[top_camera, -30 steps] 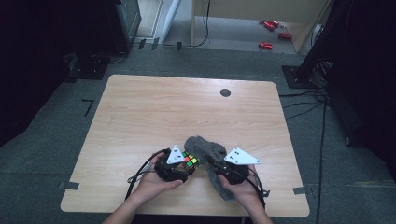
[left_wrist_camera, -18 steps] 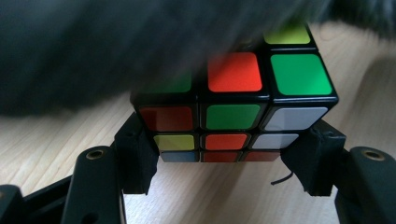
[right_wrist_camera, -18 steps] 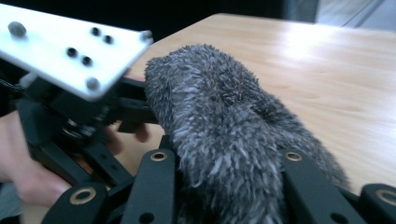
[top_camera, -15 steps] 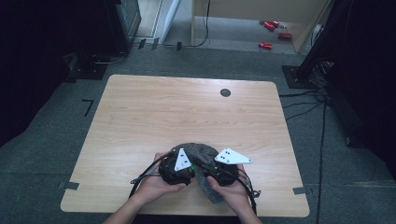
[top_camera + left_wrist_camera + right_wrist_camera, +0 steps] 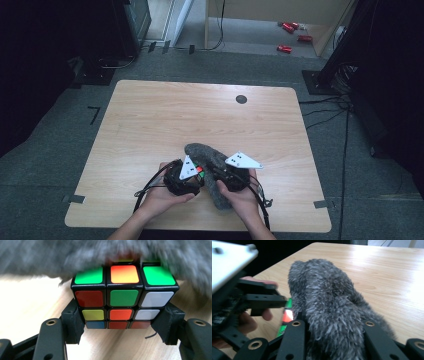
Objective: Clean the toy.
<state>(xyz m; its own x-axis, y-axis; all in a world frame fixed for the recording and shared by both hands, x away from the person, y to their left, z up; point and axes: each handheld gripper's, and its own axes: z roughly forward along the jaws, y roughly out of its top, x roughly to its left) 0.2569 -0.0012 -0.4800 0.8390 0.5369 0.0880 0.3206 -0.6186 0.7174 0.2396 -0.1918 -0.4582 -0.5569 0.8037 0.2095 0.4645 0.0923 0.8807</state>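
A scrambled Rubik's cube point(image 5: 123, 295) sits clamped between the black pads point(image 5: 72, 322) of my left gripper point(image 5: 122, 327), just above the wooden table point(image 5: 200, 115). A grey furry cover point(image 5: 329, 302) lies over the cube's far top edge point(image 5: 50, 257). My right gripper point(image 5: 332, 340) is shut on the near end of this fur. In the high view the two grippers, left point(image 5: 196, 176) and right point(image 5: 220, 177), meet near the table's front edge. The fur point(image 5: 210, 155) runs between them, and a small red and green patch of the cube point(image 5: 199, 170) peeks out.
A black round mark point(image 5: 241, 99) sits near the table's far edge. Red cans point(image 5: 287, 48) lie on the floor beyond the table. Dark equipment and cables stand at both sides. Cables trail from both grippers over the front edge.
My right gripper has moved left with the grey fur, drawing it over the cube. The cube, plainly visible a second ago, is now mostly covered. The left hand has stayed put.
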